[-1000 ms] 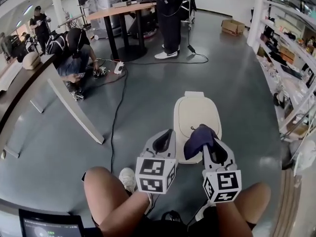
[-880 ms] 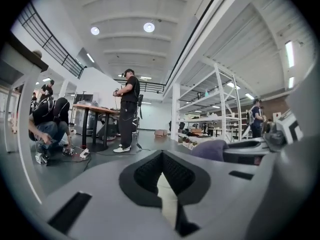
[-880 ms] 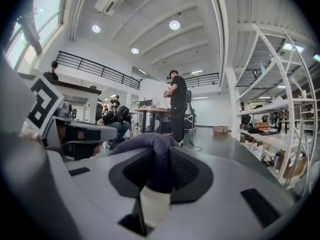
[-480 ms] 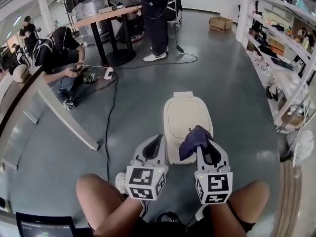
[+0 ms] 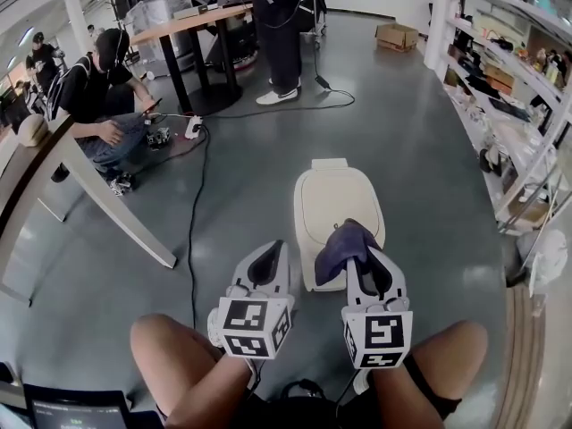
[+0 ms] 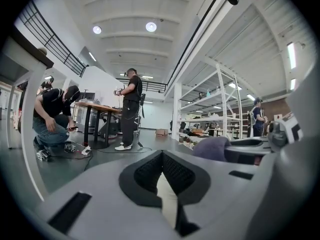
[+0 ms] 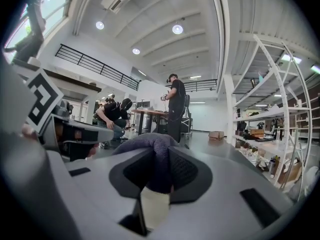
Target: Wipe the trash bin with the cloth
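Room: open workshop. Grey floor (image 5: 429,177) is taking up most of the head view, with shelving (image 5: 518,88) running down the right side and a table (image 5: 192,16) standing far left. One person (image 5: 98,88) is crouching by the table, another (image 5: 277,25) is standing at its far end, and a black cable (image 5: 195,231) is trailing across the floor toward the near side.

Trash bin (image 5: 335,199): cream, lid down, sitting on the floor straight ahead. Its long axis is running near to far, with a small tab at the far end.

Left gripper (image 5: 266,259) is hanging just left of the bin's near-left corner. Its jaws are meeting at the tips and gripping nothing; the cream bin is showing through the gap below them.

Right gripper (image 5: 359,253) is the nearer one, sitting over the bin's near-right edge with its jaws clamping the cloth (image 5: 344,239).

Cloth: dark purple, bunching out past the jaw tips and overlapping the lid's near end in the head view. I can't tell whether it's touching the lid yet.

My read: the bin is lying directly far of the right gripper, so the stroke should be going down, then away along the lid's long axis.
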Tool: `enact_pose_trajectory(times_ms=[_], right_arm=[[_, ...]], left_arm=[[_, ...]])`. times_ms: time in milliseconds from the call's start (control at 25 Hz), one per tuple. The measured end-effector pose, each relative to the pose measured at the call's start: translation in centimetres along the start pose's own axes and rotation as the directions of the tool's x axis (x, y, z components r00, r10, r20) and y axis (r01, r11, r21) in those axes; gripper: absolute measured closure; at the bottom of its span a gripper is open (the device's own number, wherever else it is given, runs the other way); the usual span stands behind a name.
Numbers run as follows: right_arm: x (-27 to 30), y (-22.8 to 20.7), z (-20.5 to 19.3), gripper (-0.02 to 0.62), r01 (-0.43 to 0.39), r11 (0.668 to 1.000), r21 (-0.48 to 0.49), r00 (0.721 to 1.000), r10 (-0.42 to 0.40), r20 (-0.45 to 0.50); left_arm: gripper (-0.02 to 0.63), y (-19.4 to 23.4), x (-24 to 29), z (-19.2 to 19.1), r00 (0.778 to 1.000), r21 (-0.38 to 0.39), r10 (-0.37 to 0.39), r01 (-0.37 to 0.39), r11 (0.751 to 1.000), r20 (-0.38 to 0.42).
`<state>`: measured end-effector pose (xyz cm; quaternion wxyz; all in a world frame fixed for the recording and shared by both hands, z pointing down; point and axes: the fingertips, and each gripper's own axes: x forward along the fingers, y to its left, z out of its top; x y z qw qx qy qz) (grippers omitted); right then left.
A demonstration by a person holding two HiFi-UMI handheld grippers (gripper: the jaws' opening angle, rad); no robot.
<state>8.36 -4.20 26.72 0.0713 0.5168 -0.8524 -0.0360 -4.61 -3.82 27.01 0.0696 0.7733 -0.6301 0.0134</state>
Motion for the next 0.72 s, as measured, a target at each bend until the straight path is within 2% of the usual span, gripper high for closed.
enact_pose_trajectory(times_ms=[720], right_arm=[[-0.06, 0.78, -0.65, 0.512, -0.009, 1.000, -0.023, 1.000, 0.009, 0.005]], left_arm=[[0.606, -0.61, 0.29, -1.08, 1.000, 0.010, -0.017, 0.017, 1.000, -0.019]])
